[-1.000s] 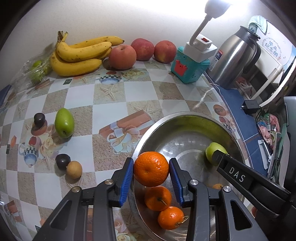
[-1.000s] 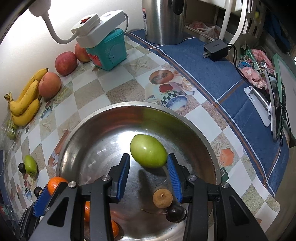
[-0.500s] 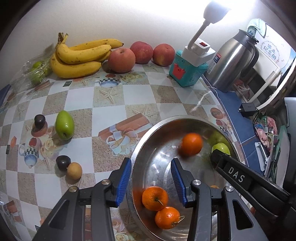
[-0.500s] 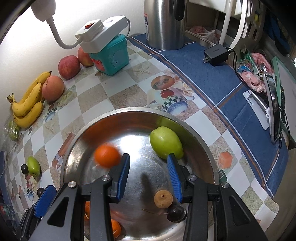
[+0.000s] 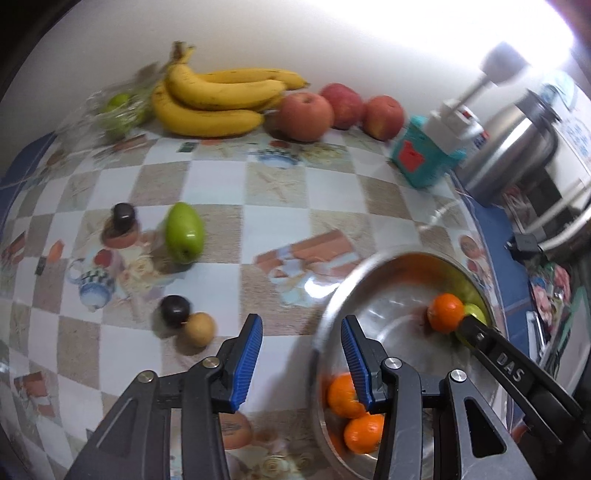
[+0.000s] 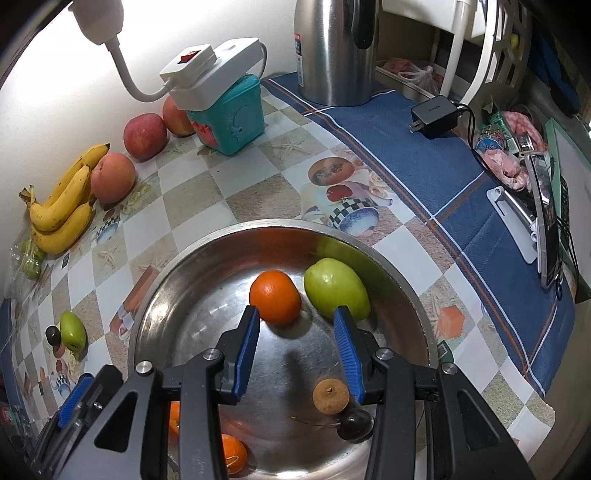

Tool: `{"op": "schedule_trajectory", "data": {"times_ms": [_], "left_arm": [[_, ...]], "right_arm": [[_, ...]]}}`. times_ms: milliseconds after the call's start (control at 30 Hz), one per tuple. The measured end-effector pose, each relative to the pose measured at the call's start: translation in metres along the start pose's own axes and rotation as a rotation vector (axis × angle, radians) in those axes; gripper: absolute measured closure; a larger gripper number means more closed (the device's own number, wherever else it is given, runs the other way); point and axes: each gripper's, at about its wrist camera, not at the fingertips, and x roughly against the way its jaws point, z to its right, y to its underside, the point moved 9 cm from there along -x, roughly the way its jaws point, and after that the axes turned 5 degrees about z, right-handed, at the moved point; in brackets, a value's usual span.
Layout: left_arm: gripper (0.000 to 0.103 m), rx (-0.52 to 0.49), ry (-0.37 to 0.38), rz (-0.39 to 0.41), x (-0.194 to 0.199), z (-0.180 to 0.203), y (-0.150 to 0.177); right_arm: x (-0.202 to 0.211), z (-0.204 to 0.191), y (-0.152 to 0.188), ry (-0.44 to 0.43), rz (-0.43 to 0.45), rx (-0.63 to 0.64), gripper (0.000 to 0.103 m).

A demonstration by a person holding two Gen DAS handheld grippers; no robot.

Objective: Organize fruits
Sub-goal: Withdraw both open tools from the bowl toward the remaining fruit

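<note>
The left gripper (image 5: 301,354), jaws apart and empty, hangs beside the steel bowl (image 5: 332,306), nearer than the right to the brown longan (image 5: 199,329) lying ahead-left.

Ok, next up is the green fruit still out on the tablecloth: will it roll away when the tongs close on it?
The green fruit looks egg-shaped, so it will probably wobble rather than roll far. Its skin shows a glossy highlight, so it may slip between pads. It looks firm, unlikely to bruise.

- Lamp (image 6: 98,16) glare whitens the wall (image 5: 332,33) behind it.
- Left view smeared by motion blur (right view sharp).
- Fisheye bending, dark corners.
</note>
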Motion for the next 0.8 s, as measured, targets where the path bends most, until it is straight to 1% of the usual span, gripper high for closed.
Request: {"op": "schedule_trajectory", "data": {"times_ms": [267,467,633,767,800], "left_arm": [[0.055,0.127,-0.075,0.023,0.012,-0.044,-0.011],[0.055,0.198,-0.108,0.024,0.016,-0.065,-0.011],[0.055,0.241,-0.113,0.026,0.019,-0.077,-0.013],[0.055,0.269,-0.121,0.024,0.019,-0.085,-0.013],[0.05,0.275,-0.123,0.023,0.019,-0.087,-0.012]], "right_arm": [[0.0,-0.005,0.002,-0.006,-0.008,0.011,0.06],[0.003,-0.015,0.003,-0.016,-0.002,0.041,0.06],[0.006,-0.022,0.003,-0.023,0.005,0.064,0.06],[0.004,-0.029,0.004,-0.042,-0.005,0.08,0.06],[0.004,-0.031,0.005,-0.048,-0.006,0.082,0.059]]}}
